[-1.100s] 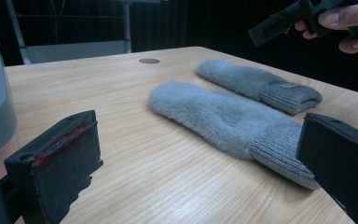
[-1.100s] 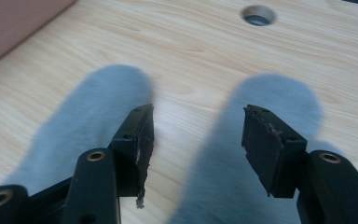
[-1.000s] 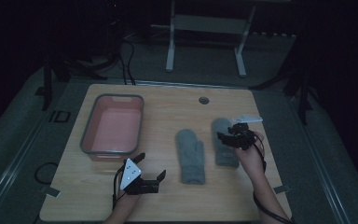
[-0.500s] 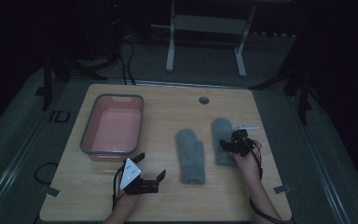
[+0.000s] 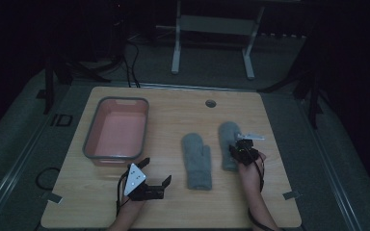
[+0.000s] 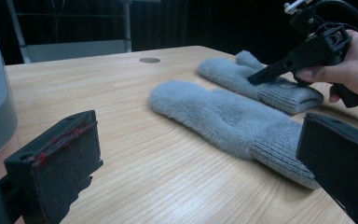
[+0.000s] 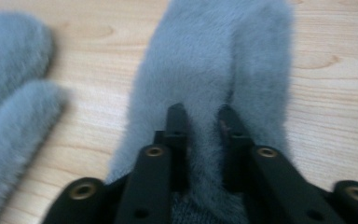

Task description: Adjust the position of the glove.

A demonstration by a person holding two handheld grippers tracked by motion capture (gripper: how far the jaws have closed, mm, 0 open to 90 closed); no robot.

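Two fluffy grey woollen mittens lie side by side on the light wooden desk [image 5: 173,115], both well to the right of the grey-rimmed plastic tub with the pink inside [image 5: 116,127], which I take as the landmark; the mitten nearer to the tub [image 5: 196,159] has nothing touching it; the mitten farther from the tub [image 5: 227,139] is under the right gripper [image 5: 241,150]. Both mittens have their long axis running away from the person, the ribbed cuffs toward the person's edge and the rounded tips toward the far edge, so they are about parallel to the long side of the tub. In the right gripper view the two black fingers [image 7: 176,122] stand on the farther mitten [image 7: 214,70] near its cuff, pointing along its length, with a ridge of the grey pile between them; they are drawn close on this fold, so I judge them to be pinching the mitten, though how firm the pinch is I cannot tell. The left gripper [image 5: 150,180] rests low on the desk in front of the tub, on the person's side; its fingers [image 6: 56,158] are spread wide and hold nothing; the nearer mitten [image 6: 223,119] lies just beyond them, cuff end closest. For any lift of the farther mitten the right hand [image 5: 250,166] is clearly the nearer one, and the pull would probably go along its length.
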